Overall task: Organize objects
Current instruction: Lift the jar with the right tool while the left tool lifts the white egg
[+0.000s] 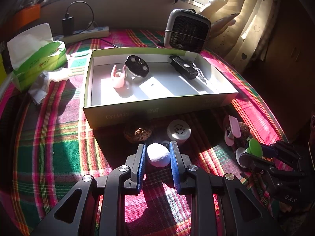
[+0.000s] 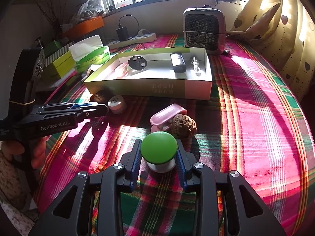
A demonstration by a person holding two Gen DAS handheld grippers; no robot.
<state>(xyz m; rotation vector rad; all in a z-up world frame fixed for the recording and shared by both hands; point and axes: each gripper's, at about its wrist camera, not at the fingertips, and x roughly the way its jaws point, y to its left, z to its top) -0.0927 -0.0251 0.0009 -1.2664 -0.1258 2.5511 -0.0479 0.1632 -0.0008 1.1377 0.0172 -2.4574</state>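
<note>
Plaid woven cloth (image 1: pixel 59 122), left gripper (image 1: pixel 158 155) jaws clamping textured white egg (image 1: pixel 158 155), right gripper (image 2: pixel 158 157) jaws around green-domed knob (image 2: pixel 159 147).

Both wrist cameras look steeply down along their fingers, close over the plaid cloth (image 1: pixel 59 137), sharing the open box (image 2: pixel 149 90).

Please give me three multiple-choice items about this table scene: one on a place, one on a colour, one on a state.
1. Where is the black remote?
A. inside the cardboard box
B. on the cloth
C. on the tissue pack

2. What colour is the cap of the object between the right gripper fingers?
A. red
B. green
C. black

3. What is the state of the left gripper?
A. wide open, empty
B. out of view
C. shut on the white egg-shaped object

Key: 1 A, it lies on the box floor; 2 B, the cap is green; 3 C, both pads touch it.
</note>
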